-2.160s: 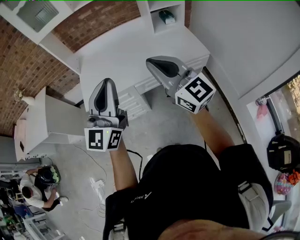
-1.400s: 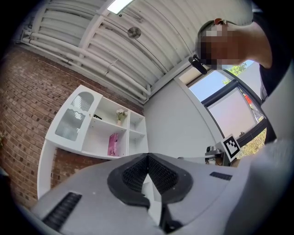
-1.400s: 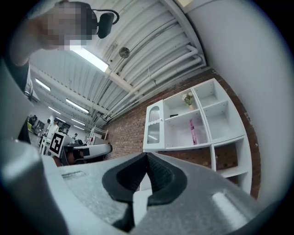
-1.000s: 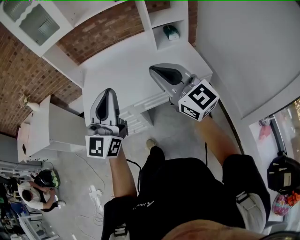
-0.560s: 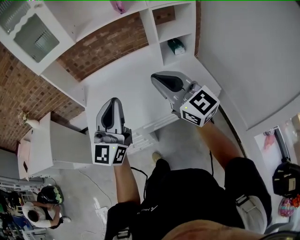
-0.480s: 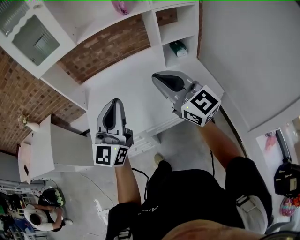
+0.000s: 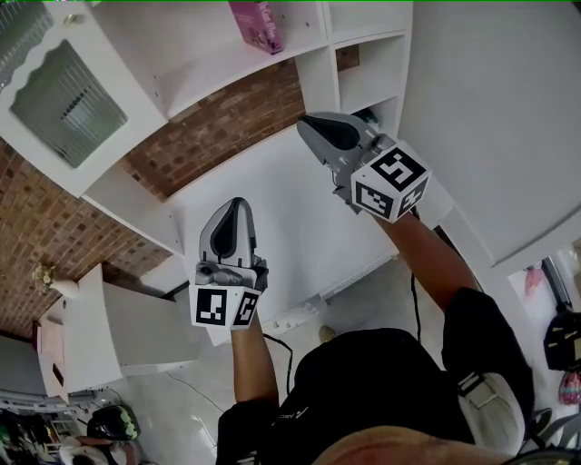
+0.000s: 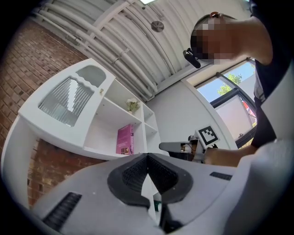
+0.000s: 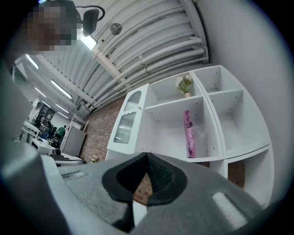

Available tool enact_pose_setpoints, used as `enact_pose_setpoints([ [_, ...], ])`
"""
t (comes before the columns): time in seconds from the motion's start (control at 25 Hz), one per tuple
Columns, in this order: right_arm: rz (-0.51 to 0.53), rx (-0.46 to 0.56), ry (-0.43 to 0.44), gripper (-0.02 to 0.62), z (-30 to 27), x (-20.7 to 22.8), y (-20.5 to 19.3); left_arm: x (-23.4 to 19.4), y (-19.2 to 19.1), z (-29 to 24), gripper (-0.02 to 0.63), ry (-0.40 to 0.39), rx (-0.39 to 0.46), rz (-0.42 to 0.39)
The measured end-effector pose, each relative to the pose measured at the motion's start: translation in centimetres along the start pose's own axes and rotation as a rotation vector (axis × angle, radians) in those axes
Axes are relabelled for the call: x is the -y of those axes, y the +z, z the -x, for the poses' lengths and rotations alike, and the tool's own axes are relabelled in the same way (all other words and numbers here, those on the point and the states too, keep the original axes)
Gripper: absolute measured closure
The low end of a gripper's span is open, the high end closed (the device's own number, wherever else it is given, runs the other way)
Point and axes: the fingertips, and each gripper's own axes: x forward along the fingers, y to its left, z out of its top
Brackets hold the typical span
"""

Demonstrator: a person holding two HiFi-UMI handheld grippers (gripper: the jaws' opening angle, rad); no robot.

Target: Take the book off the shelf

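Both grippers hang over the white countertop (image 7: 272, 213), brick wall (image 7: 227, 118) ahead and the shelf (image 7: 195, 45) above it. The pink book (image 7: 257, 23) stands upright in the wide compartment, just beside the right-hand divider (image 9: 205, 121), with open room on its left toward the glass-door cabinet (image 7: 64, 91). The right gripper (image 7: 306, 123) sits nearer the shelf's lower cubbies, well apart from the book, jaws clenched tip to tip on nothing. The left gripper (image 7: 234, 203) is lower over the counter, its pads (image 8: 138, 167) likewise pressed together, empty, pointing up at the book.
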Motion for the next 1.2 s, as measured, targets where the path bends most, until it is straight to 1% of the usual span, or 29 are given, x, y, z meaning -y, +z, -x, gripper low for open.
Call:
enact_pose_setpoints([
  [0.2, -0.016, 0.01, -0.09, 0.592, -5.2, 4.3, 1.8, -4.4, 0.3, -2.2, 0.607, -0.023, 0.02, -0.004],
  [0.36, 0.001, -0.002, -0.141, 0.585, -8.5, 7.3, 3.2, -6.3, 0.7, -4.5, 0.607, -0.038, 0.037, 0.002],
  [0.4, 0.006, -0.006, -0.149, 0.559, -9.2, 7.9, 3.5, -6.5, 0.7, -5.0, 0.607, -0.039, 0.038, 0.003],
  [0.68, 0.037, -0.037, -0.202, 0.47, -13.8, 12.4, 4.9, -8.1, 0.4, -7.5, 0.607, -0.019, 0.036, -0.013],
  [0.8, 0.045, -0.054, -0.226, 0.41, -15.5, 14.4, 5.2, -8.7, 0.3, -8.3, 0.607, -0.009, 0.04, -0.018],
  [0.84, 0.049, -0.06, -0.233, 0.399, -16.2, 15.0, 5.3, -8.9, 0.4, -8.5, 0.607, -0.005, 0.042, -0.019],
  [1.0, 0.034, -0.1, -0.244, 0.34, -18.8, 17.2, 5.0, -9.8, 0.3, -9.1, 0.607, 0.005, 0.047, -0.03],
  [1.2, 0.011, -0.149, -0.253, 0.307, -21.8, 19.0, 3.8, -10.7, -0.1, -9.2, 0.607, 0.016, 0.046, -0.042],
])
